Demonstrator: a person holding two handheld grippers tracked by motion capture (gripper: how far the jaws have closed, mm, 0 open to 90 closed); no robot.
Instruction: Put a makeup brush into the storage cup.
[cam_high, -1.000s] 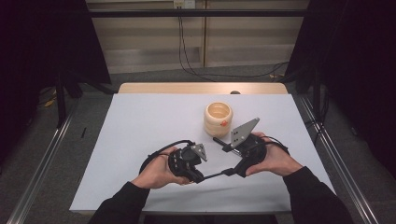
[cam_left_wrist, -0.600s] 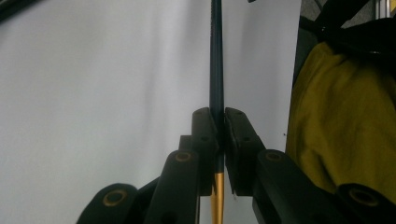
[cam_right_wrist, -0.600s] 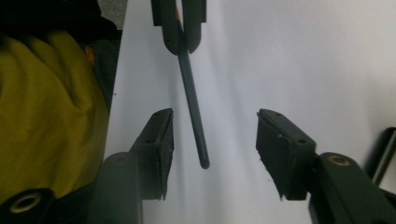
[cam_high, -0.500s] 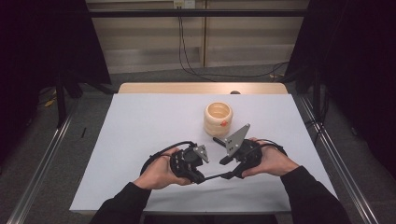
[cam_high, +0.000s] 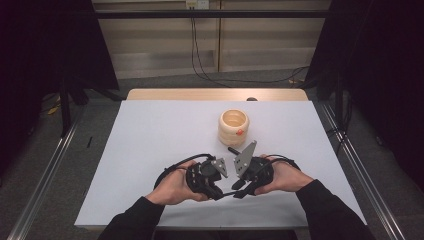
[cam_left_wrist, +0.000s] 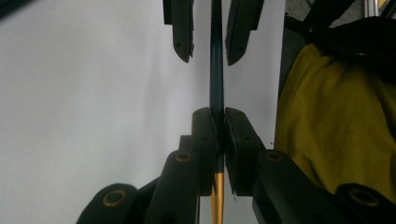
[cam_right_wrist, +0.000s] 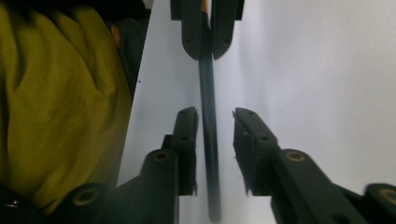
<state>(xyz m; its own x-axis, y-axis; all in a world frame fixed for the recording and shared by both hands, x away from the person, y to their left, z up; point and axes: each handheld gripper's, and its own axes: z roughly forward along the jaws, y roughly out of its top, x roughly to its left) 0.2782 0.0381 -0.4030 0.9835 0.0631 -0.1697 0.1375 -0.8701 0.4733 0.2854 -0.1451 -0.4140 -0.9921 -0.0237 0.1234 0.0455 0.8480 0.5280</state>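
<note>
The right gripper (cam_high: 239, 189) has sunk a little toward the lower middle of the high view, closing in on the left gripper (cam_high: 216, 192). Its grey three-cornered plate (cam_high: 245, 158), which a second ago stood up near the wooden cup (cam_high: 233, 127), now sits lower and farther from it. The right gripper's jaws have just been closing: in the right gripper view they flank the dark rod (cam_right_wrist: 208, 140) at the centre of the frame, with a gap left on the right side.
</note>
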